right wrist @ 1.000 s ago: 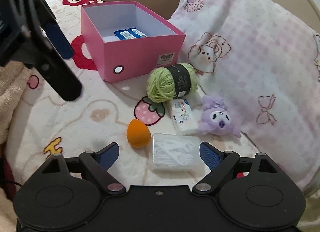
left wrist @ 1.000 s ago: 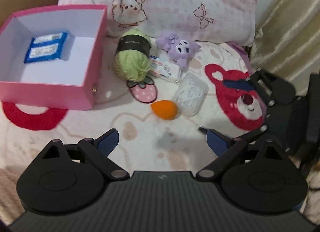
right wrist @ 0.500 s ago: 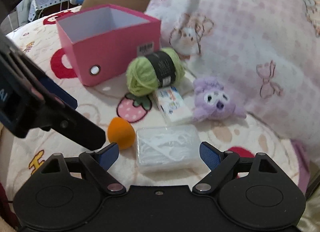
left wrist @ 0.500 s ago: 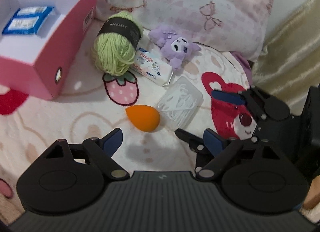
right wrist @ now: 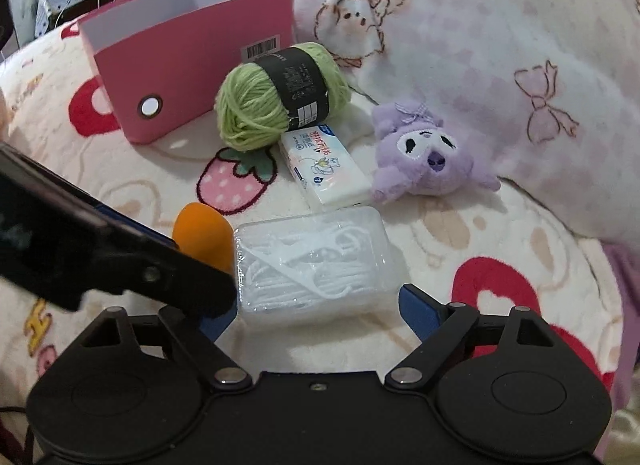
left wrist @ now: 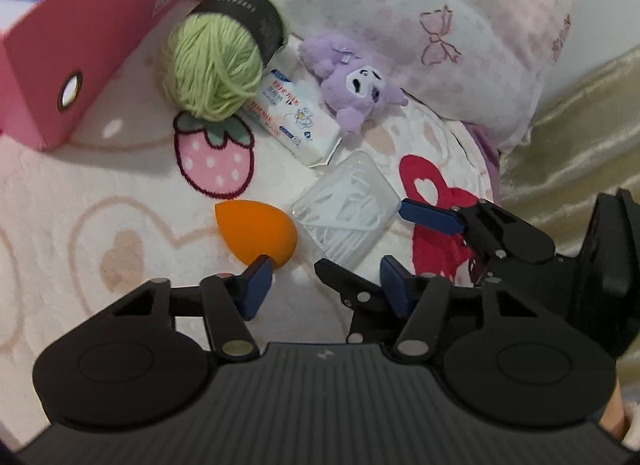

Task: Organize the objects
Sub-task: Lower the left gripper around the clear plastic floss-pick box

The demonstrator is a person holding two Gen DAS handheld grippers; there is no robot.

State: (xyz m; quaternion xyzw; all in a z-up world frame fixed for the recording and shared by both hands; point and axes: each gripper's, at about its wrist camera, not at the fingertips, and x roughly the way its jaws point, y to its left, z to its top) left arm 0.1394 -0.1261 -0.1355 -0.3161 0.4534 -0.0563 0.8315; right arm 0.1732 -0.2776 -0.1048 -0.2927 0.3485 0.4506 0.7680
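Orange teardrop foam sponge [left wrist: 256,235]: just ahead of our left tongs [left wrist: 324,285], jaws just narrowing, nothing clamped. Clear plastic floss-pick box [right wrist: 312,261]: ahead of our wide-apart right tongs [right wrist: 316,309], positioned for gripping.

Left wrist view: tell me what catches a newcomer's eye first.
The orange teardrop sponge lies on the patterned blanket just ahead of the left gripper, whose jaws have just been closing with nothing between them. Behind it sit a green yarn ball and a purple plush toy.
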